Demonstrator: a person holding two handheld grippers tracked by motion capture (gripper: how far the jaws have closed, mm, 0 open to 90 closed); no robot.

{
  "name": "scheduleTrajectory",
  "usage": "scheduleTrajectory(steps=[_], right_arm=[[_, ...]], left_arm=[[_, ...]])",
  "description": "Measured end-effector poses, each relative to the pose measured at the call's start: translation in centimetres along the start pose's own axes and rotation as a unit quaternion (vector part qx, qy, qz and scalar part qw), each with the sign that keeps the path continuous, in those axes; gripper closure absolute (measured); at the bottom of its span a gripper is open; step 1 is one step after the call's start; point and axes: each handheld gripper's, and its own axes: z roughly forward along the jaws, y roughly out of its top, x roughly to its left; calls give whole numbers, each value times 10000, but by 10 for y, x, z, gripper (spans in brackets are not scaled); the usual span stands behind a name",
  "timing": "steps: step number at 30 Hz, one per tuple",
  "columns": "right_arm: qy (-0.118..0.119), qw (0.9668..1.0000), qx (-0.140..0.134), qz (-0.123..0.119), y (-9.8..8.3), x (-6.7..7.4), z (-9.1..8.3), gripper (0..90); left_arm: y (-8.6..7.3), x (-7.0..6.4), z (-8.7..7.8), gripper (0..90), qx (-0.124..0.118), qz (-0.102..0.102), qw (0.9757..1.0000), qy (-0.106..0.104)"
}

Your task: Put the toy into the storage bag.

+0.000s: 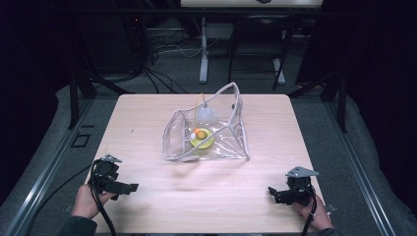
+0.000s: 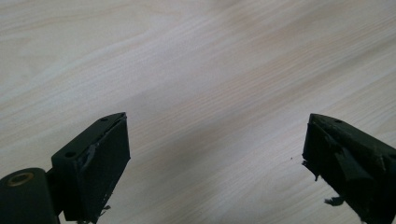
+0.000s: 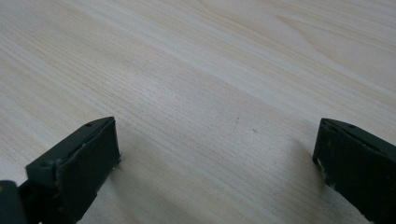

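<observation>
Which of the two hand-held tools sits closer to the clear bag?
The left tool: it lies somewhat nearer the clear bag than the right tool.

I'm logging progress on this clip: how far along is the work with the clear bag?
Done: small items, one yellow, already lie inside the clear bag at mid-table. In hand: nothing; the left gripper and right gripper sit open near the table's front corners, apart from the bag. Left: the bag's mouth is open, so any closing or moving remains.
</observation>
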Motion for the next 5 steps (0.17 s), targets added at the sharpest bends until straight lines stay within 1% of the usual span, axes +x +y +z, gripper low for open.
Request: scheduleTrajectory(steps=[2,3,4,5], right_arm=[[1,10000,0,0,0,0,0,0],[1,10000,-4,-1,0,0,0,0],[1,10000,-5,-1,0,0,0,0],[0,10000,-3,1,0,0,0,0]], left_arm=[[-2,1,4,73,53,15,10000,5],[-3,3,7,73,69,-28,10000,19],[-4,4,8,74,78,-90,9999,58],[-5,5,10,75,80,-217,9997,103]])
